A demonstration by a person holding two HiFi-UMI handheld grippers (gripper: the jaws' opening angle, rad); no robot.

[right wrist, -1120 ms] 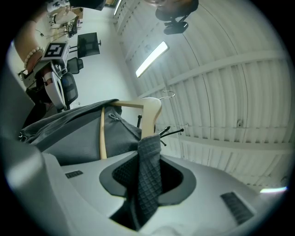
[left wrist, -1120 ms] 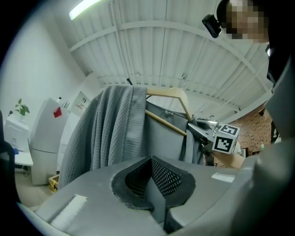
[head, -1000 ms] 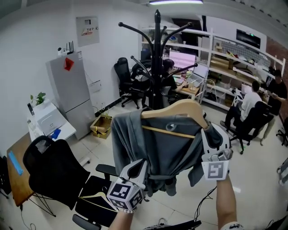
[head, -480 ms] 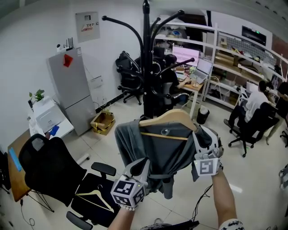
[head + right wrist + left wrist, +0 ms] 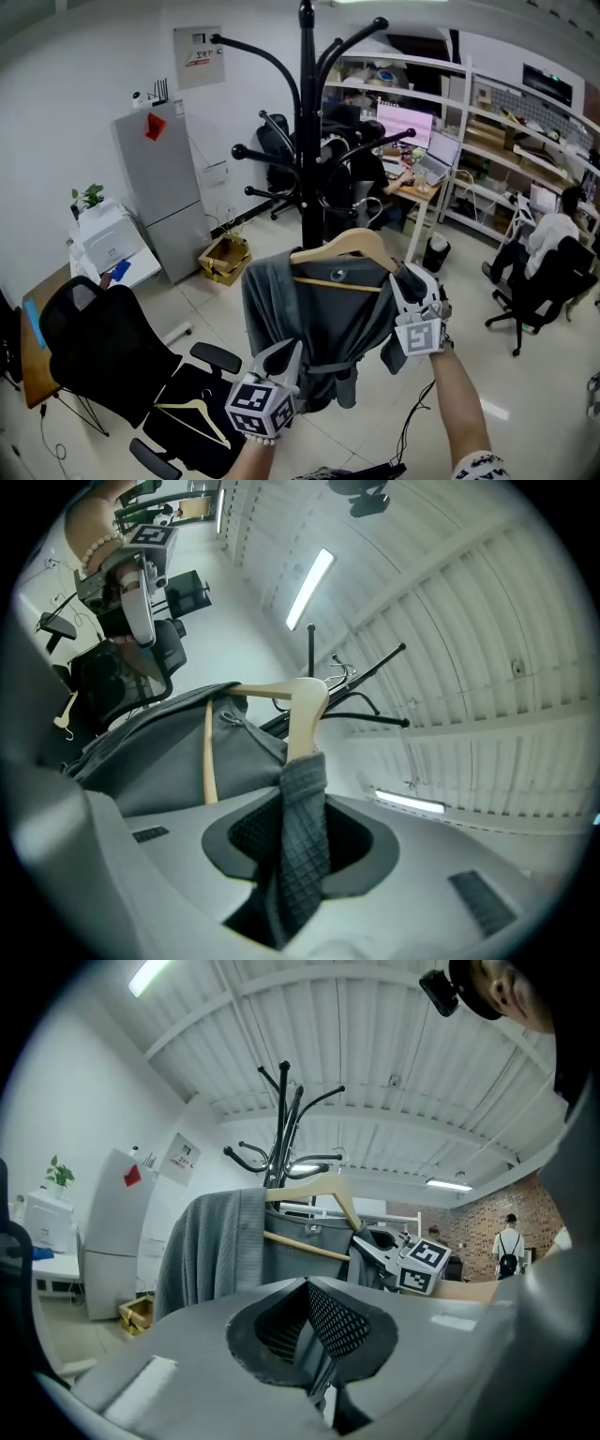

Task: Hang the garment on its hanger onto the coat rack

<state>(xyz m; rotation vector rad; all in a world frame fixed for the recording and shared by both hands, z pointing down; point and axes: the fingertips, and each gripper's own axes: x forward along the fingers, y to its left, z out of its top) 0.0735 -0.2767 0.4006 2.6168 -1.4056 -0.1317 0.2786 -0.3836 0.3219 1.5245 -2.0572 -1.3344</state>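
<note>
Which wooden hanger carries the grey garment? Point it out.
The raised hanger before the coat rack; the other hanger lies bare on the black chair.

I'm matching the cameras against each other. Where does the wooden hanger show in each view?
Head view: wooden hanger at centre, in front of the coat rack.
Left gripper view: hanger at centre, below the coat rack.
Right gripper view: hanger at centre, above the garment in the jaws, coat rack behind.
Shared landmark: the black coat rack.
</note>
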